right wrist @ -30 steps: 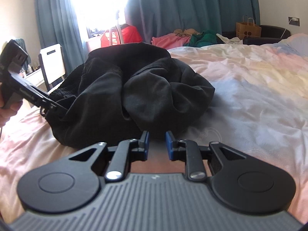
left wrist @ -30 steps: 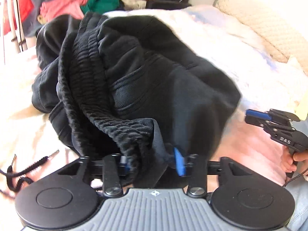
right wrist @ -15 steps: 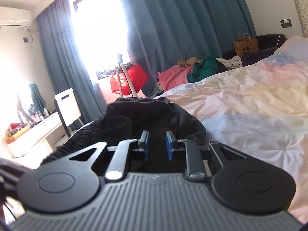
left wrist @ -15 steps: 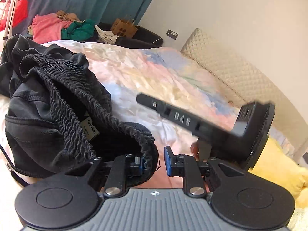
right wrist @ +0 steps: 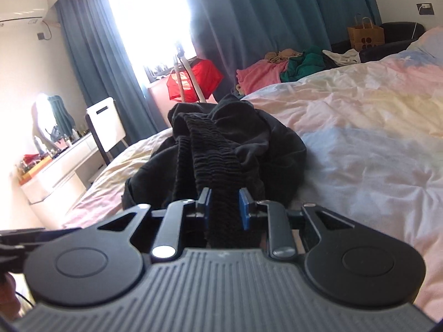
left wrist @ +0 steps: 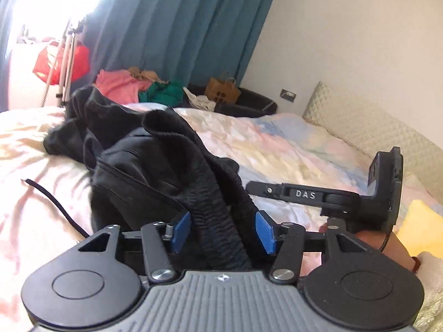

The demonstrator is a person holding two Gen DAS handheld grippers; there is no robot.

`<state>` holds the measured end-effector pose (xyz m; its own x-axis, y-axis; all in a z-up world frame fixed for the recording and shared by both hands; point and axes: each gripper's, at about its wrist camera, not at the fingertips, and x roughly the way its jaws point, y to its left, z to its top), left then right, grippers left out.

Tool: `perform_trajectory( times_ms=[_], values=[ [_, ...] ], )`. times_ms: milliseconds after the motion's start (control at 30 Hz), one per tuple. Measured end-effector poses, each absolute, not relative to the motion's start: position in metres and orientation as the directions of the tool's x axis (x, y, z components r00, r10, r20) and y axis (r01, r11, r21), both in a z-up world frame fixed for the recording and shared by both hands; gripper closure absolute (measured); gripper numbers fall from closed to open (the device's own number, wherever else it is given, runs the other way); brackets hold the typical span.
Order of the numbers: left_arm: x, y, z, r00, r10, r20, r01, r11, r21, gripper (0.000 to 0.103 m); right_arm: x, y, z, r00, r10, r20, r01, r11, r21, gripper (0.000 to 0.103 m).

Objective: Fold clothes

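The black trousers [left wrist: 144, 166] lie bunched in a heap on the bed [left wrist: 290, 149], toward the side of the mattress nearest the window, with the ribbed elastic waistband [left wrist: 218, 221] pulled out of the heap toward both cameras. A loose black drawstring [left wrist: 52, 202] trails from them across the sheet.

In the left wrist view the waistband runs between the blue pads of the left gripper [left wrist: 223, 231]; its jaws are opening, and a gap shows between each pad and the fabric. In the right wrist view another stretch of the waistband [right wrist: 216, 166] passes between the pads of the right gripper [right wrist: 224, 207], whose jaws are also opening; the fabric fills the gap there, and I cannot tell whether the pads press on it. The right gripper appears in the left view too, just beside the left one, pointing at the trousers.

Past the far edge of the bed lie pink clothes [left wrist: 119, 85] and green clothes [left wrist: 163, 94], then a brown paper bag [left wrist: 223, 91] and teal curtains [left wrist: 180, 27]. A quilted headboard [left wrist: 373, 127] runs along the bed's right edge.
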<state>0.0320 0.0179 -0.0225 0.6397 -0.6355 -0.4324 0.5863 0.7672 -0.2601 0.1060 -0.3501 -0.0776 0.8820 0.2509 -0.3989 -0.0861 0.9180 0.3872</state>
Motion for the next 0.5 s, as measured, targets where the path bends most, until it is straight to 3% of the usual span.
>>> perform_trajectory(
  times_ms=[67,100,233,333,367,433,500],
  values=[
    [0.039,0.016,-0.024,0.67,-0.608,-0.426,0.554,0.792,-0.258,0.047,0.107,-0.352,-0.082,0.881,0.254,-0.4,-0.075,0.908,0.412,0.036],
    [0.041,0.02,-0.025,0.678,-0.601,-0.422,0.543,0.797,-0.262,0.047,0.107,-0.353,-0.083,0.879,0.263,-0.397,-0.08,0.903,0.421,0.032],
    [0.058,0.019,-0.035,0.703,-0.566,-0.431,0.497,0.824,-0.271,0.04,0.111,-0.345,-0.078,0.868,0.291,-0.402,-0.124,0.912,0.392,0.032],
    [0.075,0.014,-0.048,0.706,-0.558,-0.436,0.483,0.83,-0.28,0.038,0.118,-0.335,-0.082,0.844,0.264,-0.468,-0.114,0.939,0.323,0.033],
    [0.078,0.013,-0.051,0.704,-0.555,-0.443,0.478,0.832,-0.281,0.036,0.121,-0.332,-0.086,0.831,0.249,-0.497,-0.103,0.947,0.303,0.035],
    [0.083,0.007,-0.056,0.696,-0.557,-0.453,0.485,0.83,-0.276,0.033,0.127,-0.331,-0.098,0.806,0.223,-0.549,-0.062,0.953,0.297,0.047],
    [0.087,-0.004,-0.058,0.683,-0.568,-0.459,0.501,0.822,-0.27,0.03,0.13,-0.337,-0.108,0.801,0.206,-0.562,-0.009,0.943,0.332,0.074]
  ],
)
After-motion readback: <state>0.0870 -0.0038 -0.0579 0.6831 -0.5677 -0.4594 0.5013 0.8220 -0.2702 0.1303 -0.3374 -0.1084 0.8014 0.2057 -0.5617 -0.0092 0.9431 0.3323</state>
